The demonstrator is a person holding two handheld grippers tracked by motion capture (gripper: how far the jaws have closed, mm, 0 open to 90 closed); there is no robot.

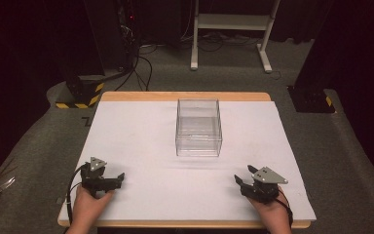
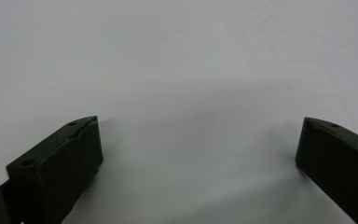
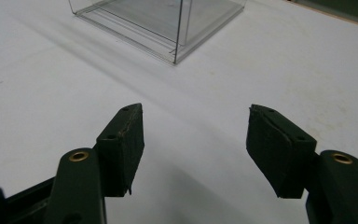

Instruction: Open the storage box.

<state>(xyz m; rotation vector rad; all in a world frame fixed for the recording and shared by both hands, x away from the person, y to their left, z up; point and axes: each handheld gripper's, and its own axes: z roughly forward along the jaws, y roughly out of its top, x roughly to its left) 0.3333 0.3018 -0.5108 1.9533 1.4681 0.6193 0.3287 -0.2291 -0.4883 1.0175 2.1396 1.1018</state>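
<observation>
White sheeting (image 1: 141,141) covers nearly the whole table (image 1: 185,96), whose wooden edge shows along the far side and the near side. Roughly at the middle of the sheet, a little toward the far edge, stands a clear plastic box (image 1: 198,127), upright, open at the top and with nothing visible inside it. The left gripper (image 1: 118,178) rests low near the front left corner of the sheet, held by the person's left hand (image 1: 88,204), with its cable looping back beside the wrist; in the left gripper view its two black jaws stand wide apart over bare white surface, holding nothing. The right gripper (image 1: 244,175) sits near the front right corner in the right hand (image 1: 271,210), a grey three-cornered plate on top of it, angled toward the middle of the table; in the right gripper view its jaws are likewise spread wide and hold nothing, and the near corner of the box (image 3: 177,32) shows ahead of them, well apart from the tips. Both grippers are well clear of the box, with open sheet between. Beyond the table lies grey carpet, with a black post base marked in yellow and black stripes (image 1: 80,95) at the far left, a tangle of dark cables (image 1: 139,68) near it, and the white legs of a stand (image 1: 231,29) farther back
</observation>
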